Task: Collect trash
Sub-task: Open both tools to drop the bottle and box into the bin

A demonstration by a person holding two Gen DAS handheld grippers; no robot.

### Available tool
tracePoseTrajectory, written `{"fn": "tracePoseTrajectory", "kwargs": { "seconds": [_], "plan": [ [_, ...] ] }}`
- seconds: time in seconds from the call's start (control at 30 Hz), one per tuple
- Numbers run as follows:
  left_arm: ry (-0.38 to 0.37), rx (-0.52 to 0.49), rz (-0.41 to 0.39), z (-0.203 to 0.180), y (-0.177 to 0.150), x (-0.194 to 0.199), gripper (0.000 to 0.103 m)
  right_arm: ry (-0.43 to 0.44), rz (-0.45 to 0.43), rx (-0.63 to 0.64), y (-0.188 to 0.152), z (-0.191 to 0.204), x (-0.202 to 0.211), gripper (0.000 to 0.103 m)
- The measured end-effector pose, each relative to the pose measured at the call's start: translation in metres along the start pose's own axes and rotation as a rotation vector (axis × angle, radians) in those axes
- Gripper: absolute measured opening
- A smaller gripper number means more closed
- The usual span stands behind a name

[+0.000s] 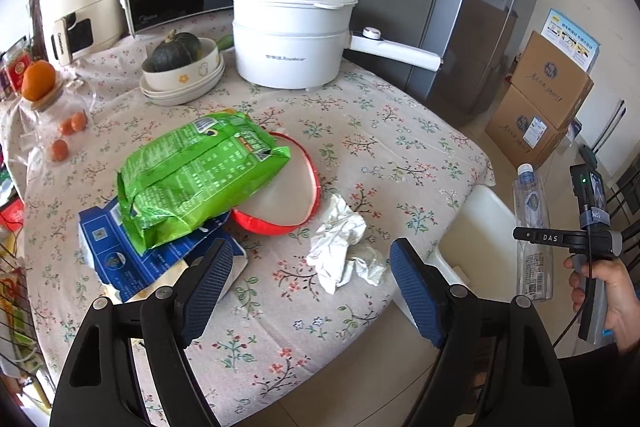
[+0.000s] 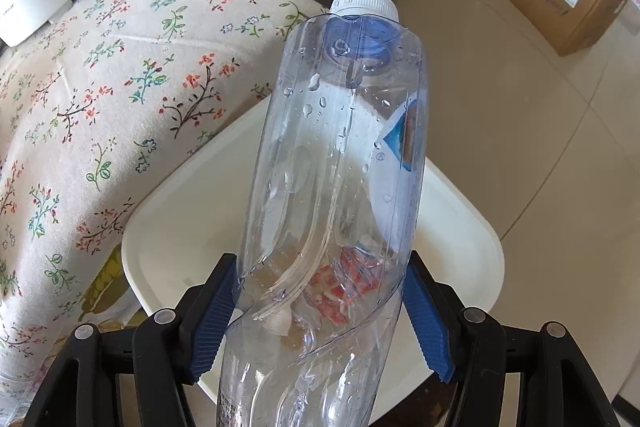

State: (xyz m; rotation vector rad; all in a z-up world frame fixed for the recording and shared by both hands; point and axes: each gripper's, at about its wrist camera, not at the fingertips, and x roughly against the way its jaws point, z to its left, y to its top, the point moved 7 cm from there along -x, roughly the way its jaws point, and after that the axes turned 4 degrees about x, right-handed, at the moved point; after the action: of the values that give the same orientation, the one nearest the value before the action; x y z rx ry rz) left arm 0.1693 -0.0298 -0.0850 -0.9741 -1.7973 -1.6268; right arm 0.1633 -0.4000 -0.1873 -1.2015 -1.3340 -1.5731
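— What's lying in front of the left gripper [image 1: 311,293]?

— Its jaws are hanging wide open over the floral tablecloth [image 1: 360,131]. Ahead to its left, a green bag [image 1: 192,171] is resting on a blue carton [image 1: 132,259] and a red-rimmed lid [image 1: 288,195]; a crumpled tissue [image 1: 340,247] is lying just ahead.

— And the right gripper [image 2: 320,311]?

— It's squeezing a clear plastic bottle [image 2: 340,167], holding it above the white bin [image 2: 460,227] beside the table.

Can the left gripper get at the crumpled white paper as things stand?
Probably yes: the left gripper is open, the crumpled white paper lies just ahead between its jaws, and nothing covers it.
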Motion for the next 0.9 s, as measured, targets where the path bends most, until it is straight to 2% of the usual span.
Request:
{"fn": "tracePoseTrajectory", "kwargs": {
  "seconds": [0.07,0.13,0.17,0.3,0.6,0.9],
  "plan": [
    [0.012,0.011,-0.002,0.011,-0.002,0.003,0.083,0.01,0.004,-0.008,0.001,0.002,-0.001,0.07],
    [0.023,0.023,-0.005,0.021,-0.003,0.007,0.084,0.009,0.009,-0.006,0.001,0.005,-0.001,0.08],
    [0.027,0.029,-0.006,0.026,-0.004,0.008,0.084,0.013,0.001,-0.002,0.002,0.008,0.001,0.082],
    [0.042,0.055,-0.013,0.043,-0.007,0.015,0.085,0.036,-0.023,0.02,0.005,0.024,0.013,0.083],
    [0.072,0.106,-0.02,0.076,-0.014,0.024,0.087,0.158,-0.078,0.048,0.004,0.071,0.047,0.084],
    [0.083,0.131,-0.028,0.097,-0.022,0.033,0.087,0.221,-0.156,0.136,0.0,0.119,0.083,0.085]
  ]
}}
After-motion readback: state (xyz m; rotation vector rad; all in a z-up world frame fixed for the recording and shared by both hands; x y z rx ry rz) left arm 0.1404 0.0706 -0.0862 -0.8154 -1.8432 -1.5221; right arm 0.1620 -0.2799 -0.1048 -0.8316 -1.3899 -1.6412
